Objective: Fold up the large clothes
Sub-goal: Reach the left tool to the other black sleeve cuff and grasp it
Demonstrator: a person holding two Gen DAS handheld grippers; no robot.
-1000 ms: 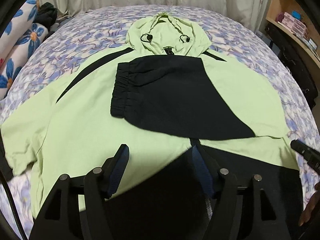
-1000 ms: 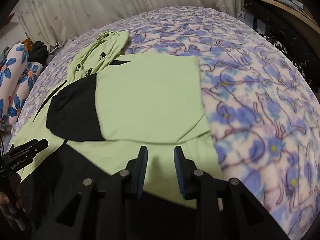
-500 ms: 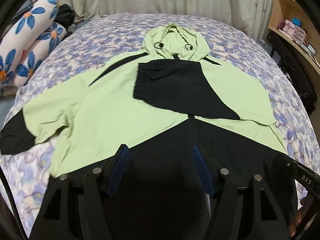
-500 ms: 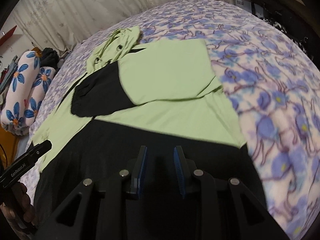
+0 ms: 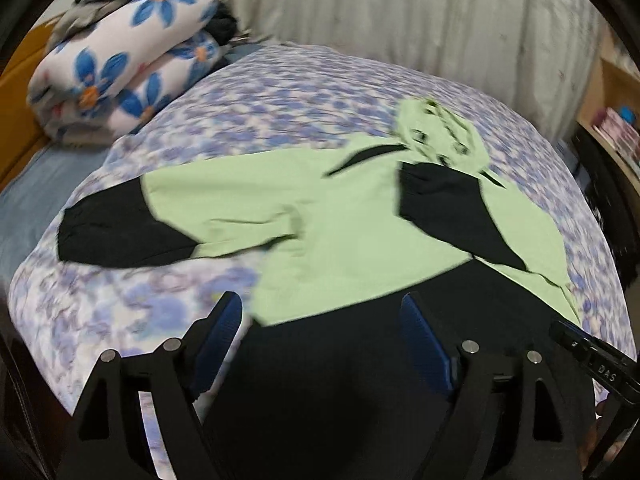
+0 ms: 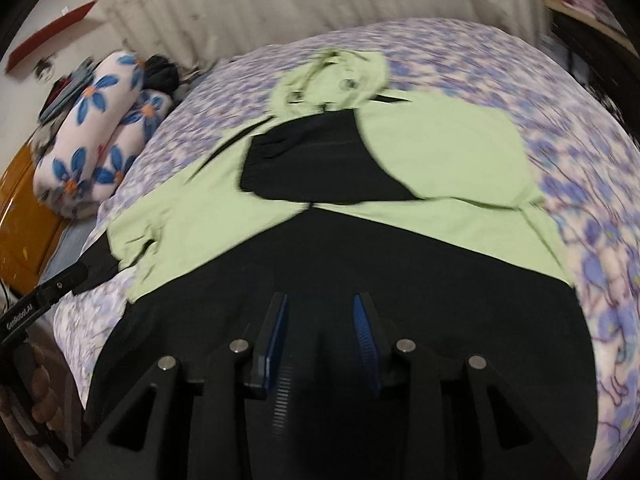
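one green-and-black hooded jacket (image 5: 340, 248) lies flat on the flower-print bed (image 5: 280, 92), hood (image 6: 332, 80) away from the person. one sleeve (image 6: 320, 168) is already folded across the chest; the other sleeve (image 5: 168, 216) lies spread out sideways with its black cuff near the bed's edge. the left gripper (image 5: 320, 320) hovers with its jaws wide and empty above the black hem; the right gripper (image 6: 320, 312) hovers over the same hem, parted more narrowly, also empty. the step in hand looks like folding the spread sleeve in: best to pinch it near the cuff, lift only slightly, and lay it across the chest to mirror the first. two rolled floral quilts (image 6: 100, 136) sit stacked beside the bed.
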